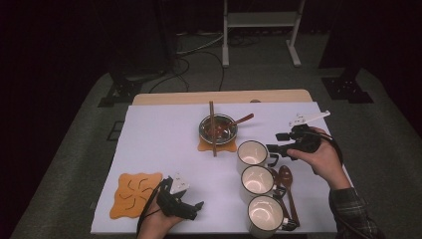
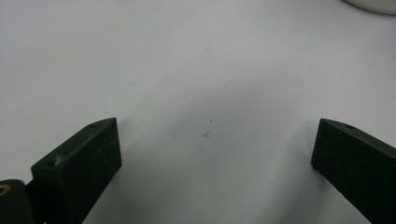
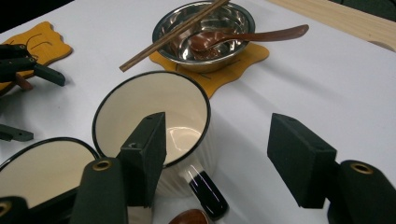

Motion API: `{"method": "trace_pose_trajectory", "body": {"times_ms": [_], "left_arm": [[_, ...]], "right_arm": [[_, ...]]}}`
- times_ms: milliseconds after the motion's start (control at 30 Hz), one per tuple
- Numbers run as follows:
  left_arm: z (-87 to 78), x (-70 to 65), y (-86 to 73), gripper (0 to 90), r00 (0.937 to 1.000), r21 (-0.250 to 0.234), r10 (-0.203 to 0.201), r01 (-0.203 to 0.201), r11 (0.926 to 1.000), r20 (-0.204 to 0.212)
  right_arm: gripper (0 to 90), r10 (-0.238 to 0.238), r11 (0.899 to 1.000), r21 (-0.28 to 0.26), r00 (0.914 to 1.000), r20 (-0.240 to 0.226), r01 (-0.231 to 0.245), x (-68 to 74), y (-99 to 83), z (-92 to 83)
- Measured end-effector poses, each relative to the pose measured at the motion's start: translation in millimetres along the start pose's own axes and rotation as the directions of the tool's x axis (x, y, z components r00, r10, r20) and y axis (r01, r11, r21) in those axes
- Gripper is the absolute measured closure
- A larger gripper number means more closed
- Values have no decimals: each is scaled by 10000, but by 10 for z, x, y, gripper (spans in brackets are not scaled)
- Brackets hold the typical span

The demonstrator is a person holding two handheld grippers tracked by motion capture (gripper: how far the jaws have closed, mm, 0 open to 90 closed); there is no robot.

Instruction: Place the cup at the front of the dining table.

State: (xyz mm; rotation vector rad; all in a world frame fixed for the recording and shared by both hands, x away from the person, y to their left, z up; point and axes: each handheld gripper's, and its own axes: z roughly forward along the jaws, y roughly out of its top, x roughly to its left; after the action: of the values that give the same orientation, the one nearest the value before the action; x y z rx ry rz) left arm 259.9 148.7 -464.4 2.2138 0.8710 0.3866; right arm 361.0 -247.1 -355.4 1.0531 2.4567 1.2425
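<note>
High view: white table [image 1: 164, 144] on grey carpet [image 1: 59, 164]; both hand-held grippers, left [image 1: 191, 209] and right [image 1: 273, 148], gape, holding nothing.

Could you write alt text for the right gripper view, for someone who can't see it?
Two open black fingers frame the handle of a cream mug on a white table. Behind it, a steel bowl holding a wooden spoon, with chopsticks across its rim, sits on an orange mat.
</note>
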Motion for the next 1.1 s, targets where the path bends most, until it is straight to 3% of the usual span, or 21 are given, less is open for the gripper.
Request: {"method": "trace_pose_trajectory", "body": {"times_ms": [1100], "left_arm": [[0, -2, 0, 4, 10000, 4, -22, 22, 10000, 11]], "right_arm": [[361, 322, 9983, 472, 9990, 324, -337, -23, -351, 24]]}}
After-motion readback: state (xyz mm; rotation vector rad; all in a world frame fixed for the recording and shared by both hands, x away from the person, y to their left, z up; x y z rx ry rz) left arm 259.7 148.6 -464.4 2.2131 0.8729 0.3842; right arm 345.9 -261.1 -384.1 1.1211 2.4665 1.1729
